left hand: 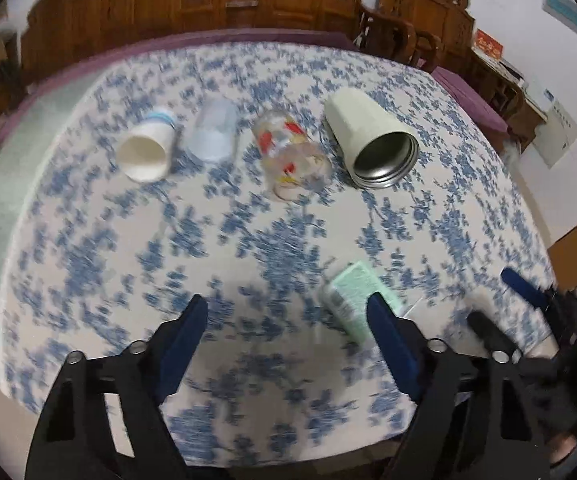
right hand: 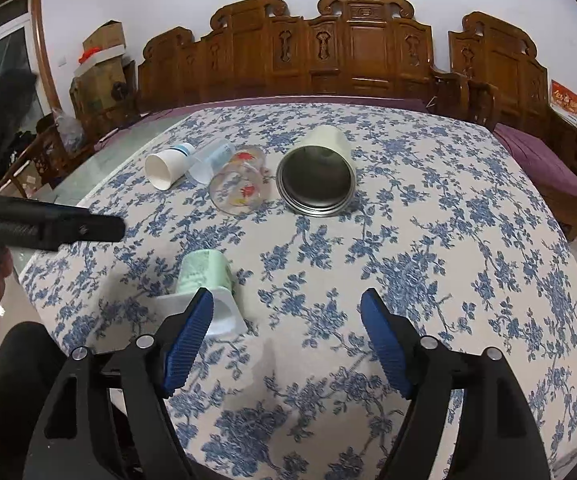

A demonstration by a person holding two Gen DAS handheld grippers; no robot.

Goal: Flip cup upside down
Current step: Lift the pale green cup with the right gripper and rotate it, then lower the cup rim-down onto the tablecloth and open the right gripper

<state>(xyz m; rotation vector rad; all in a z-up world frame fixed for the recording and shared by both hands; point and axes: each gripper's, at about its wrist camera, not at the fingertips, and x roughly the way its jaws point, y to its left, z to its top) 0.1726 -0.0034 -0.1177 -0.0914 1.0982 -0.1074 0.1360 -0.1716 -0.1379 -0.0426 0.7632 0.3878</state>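
Several cups lie on their sides on the blue-flowered tablecloth. A green and white cup lies nearest, partly behind my right gripper's left finger; it also shows in the left wrist view. Further back lie a cream steel-lined tumbler, a clear glass with red print, a clear plastic cup and a white paper cup. My left gripper is open and empty above the table. My right gripper is open and empty, just right of the green cup.
The table is ringed by carved wooden chairs with purple cushions. The left gripper's body reaches in at the left of the right wrist view. Boxes stand at the back left.
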